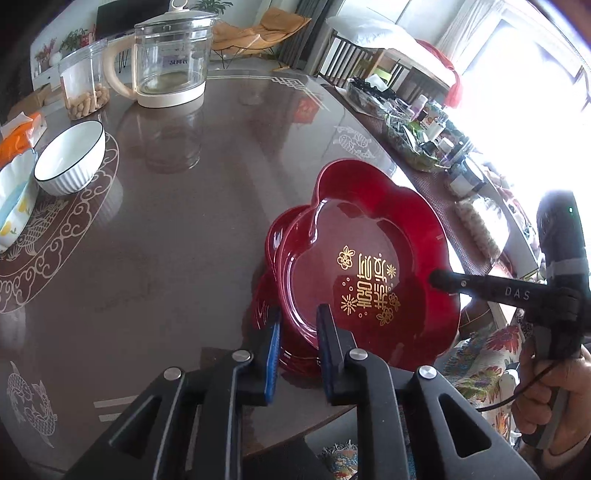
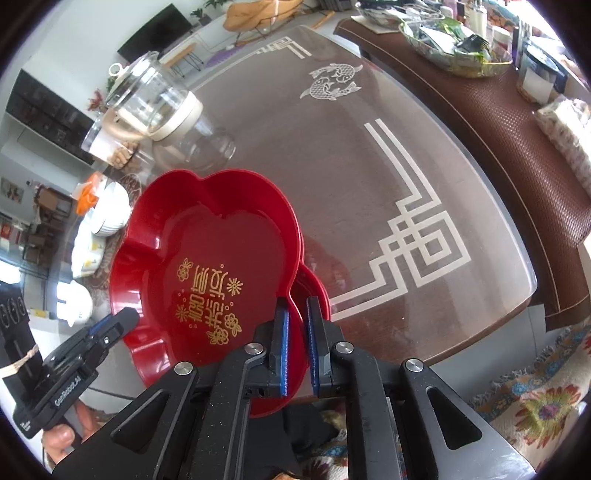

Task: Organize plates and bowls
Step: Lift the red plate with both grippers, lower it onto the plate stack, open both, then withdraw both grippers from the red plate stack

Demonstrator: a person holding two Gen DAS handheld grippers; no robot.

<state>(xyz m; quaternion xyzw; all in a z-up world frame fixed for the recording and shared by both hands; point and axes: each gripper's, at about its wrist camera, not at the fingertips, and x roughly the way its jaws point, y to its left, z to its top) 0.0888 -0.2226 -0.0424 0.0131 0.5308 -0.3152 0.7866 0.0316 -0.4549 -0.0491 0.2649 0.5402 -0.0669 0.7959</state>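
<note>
Both our grippers angle steeply downward, jaws slightly parted.

Our left gripper shows a narrow gap between its blue pads; our right gripper likewise, its jaws straddling a rim. Our bare hands grip both handles.

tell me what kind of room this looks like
Most likely a home living or dining room: a brown glass-topped table with white fish patterns, a clear glass kettle with a cream handle, and a tan folding lounge chair behind.

We see the flower-shaped tray stacked on another near the table edge; bowl far left, kettle perhaps behind.
</note>
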